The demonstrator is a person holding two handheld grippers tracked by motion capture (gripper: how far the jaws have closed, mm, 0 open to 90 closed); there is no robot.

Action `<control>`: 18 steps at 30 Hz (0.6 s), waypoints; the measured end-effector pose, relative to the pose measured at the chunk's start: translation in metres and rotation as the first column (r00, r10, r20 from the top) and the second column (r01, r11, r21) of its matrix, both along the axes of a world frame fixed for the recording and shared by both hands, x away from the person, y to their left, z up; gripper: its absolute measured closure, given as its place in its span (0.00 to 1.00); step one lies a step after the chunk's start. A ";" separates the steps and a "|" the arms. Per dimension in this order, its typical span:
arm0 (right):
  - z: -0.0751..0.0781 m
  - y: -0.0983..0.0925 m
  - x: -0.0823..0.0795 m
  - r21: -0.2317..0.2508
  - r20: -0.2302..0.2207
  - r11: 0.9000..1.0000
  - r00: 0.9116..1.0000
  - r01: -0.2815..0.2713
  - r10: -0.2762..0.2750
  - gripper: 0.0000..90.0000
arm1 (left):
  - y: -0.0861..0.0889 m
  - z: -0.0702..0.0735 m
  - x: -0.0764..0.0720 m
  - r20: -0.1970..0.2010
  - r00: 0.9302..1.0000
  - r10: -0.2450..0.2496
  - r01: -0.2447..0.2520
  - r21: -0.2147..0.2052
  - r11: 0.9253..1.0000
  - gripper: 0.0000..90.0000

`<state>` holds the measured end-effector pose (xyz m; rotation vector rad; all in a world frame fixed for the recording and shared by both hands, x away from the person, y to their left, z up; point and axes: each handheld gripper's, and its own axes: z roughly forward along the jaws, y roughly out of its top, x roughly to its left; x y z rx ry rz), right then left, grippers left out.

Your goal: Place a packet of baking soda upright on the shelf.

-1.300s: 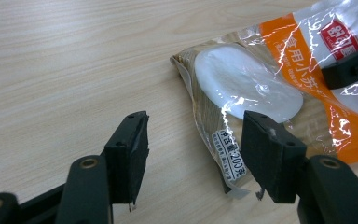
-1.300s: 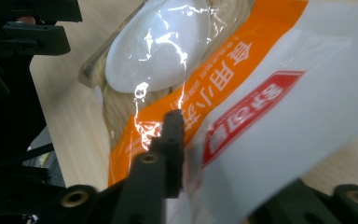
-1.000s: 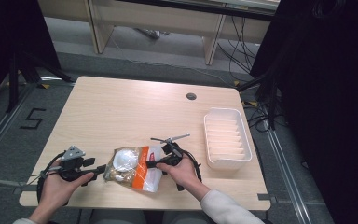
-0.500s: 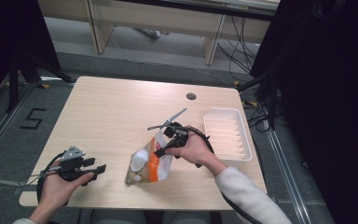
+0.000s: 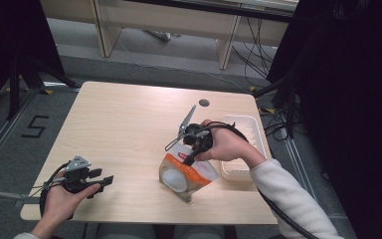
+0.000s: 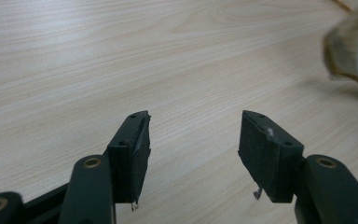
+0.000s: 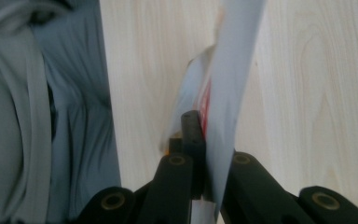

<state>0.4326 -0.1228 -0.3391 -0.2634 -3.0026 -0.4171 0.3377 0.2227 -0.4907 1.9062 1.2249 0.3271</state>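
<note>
One corner pinched, the bag (image 5: 186, 172) is now hanging off the table (image 5: 129, 119) at lower centre, right gripper (image 5: 189, 158) clamping it, lifting toward the tray (image 5: 251, 130); left gripper (image 5: 104, 178) idling, jaws apart

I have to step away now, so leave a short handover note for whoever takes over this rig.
Right gripper: shut on the top edge of the snack bag, which hangs from it over the table, close to the white tray.
Left gripper: open and holding nothing, low at the table's near left corner.
Done: bag gripped and lifted.
Left: the bag is not yet in the tray; that looks like the likely place for it. Carry it over and release. The grip is only on the thin edge, so move gently.
</note>
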 end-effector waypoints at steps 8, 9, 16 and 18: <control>0.019 -0.006 -0.007 -0.129 0.086 0.986 0.990 -0.102 0.114 1.00 | 0.001 0.000 0.000 -0.004 1.000 -0.013 0.013 0.013 1.000 0.48; 0.021 -0.008 -0.006 -0.124 0.095 0.986 0.987 -0.115 0.127 1.00 | 0.001 0.000 0.000 -0.004 1.000 -0.012 0.012 0.012 1.000 0.48; 0.038 -0.017 -0.004 -0.147 0.119 0.981 0.983 -0.125 0.143 1.00 | 0.001 0.000 0.000 -0.007 1.000 -0.009 0.009 0.004 1.000 0.48; 0.043 -0.019 -0.003 -0.154 0.124 0.981 0.983 -0.117 0.137 1.00 | 0.001 0.000 0.000 -0.007 1.000 -0.009 0.009 0.006 1.000 0.48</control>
